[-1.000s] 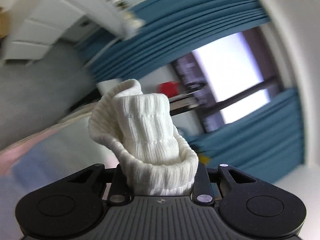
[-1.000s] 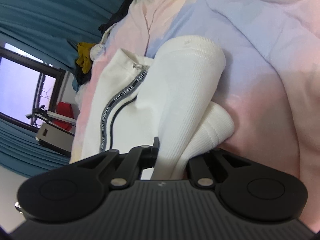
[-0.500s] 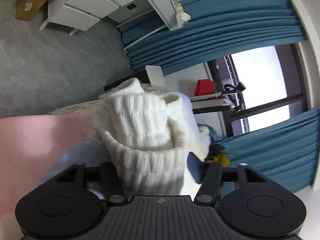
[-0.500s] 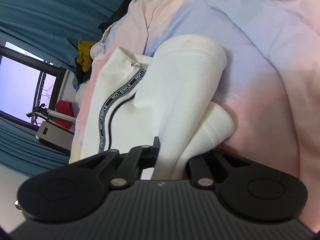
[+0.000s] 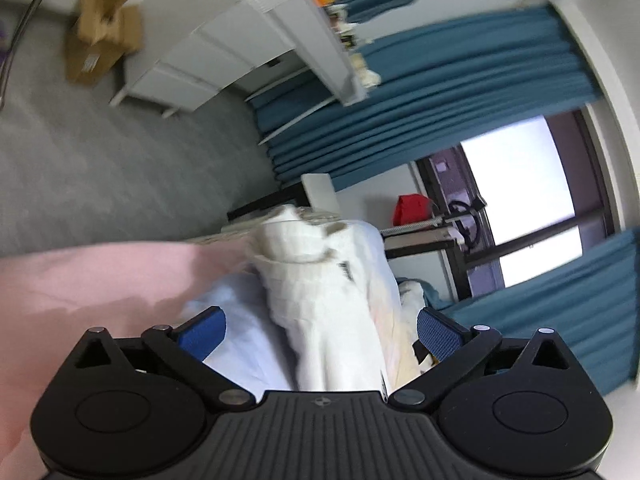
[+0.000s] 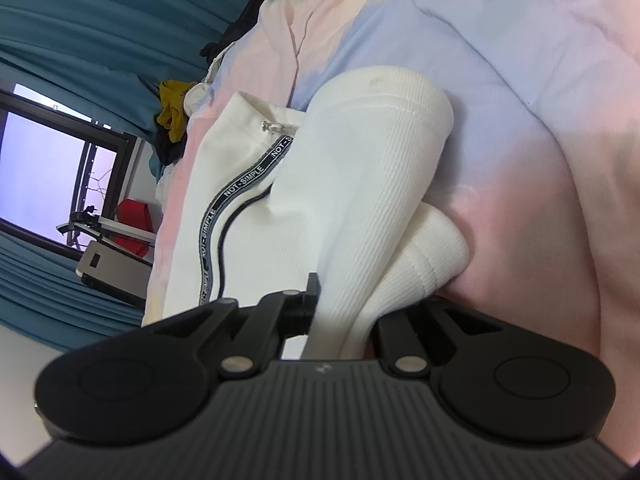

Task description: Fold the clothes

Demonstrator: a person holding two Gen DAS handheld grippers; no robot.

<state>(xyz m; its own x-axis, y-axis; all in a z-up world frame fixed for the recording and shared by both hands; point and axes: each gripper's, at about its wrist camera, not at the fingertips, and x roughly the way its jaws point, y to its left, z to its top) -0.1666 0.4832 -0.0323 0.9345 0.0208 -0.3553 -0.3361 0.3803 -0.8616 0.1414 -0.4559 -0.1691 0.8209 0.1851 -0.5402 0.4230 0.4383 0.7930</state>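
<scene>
1. The ribbed top [image 6: 360,184] is white, with a black stripe [image 6: 236,196] that has white letters.
2. The bed cover [image 6: 540,120] is pink and light blue.
3. The curtains [image 5: 420,120] are dark blue-green.
4. The left tongs [image 5: 320,332] are black with blue pads [image 5: 200,330].
5. The floor [image 5: 100,184] is grey.

This is a bedroom in a home: a bed [image 6: 520,80] spread with pink and pale blue bedding, teal curtains [image 5: 440,112] drawn beside a big window [image 5: 520,184], white drawers [image 5: 192,60] against the wall, grey carpet [image 5: 100,168], and a cardboard box [image 5: 104,36] on the floor.
</scene>
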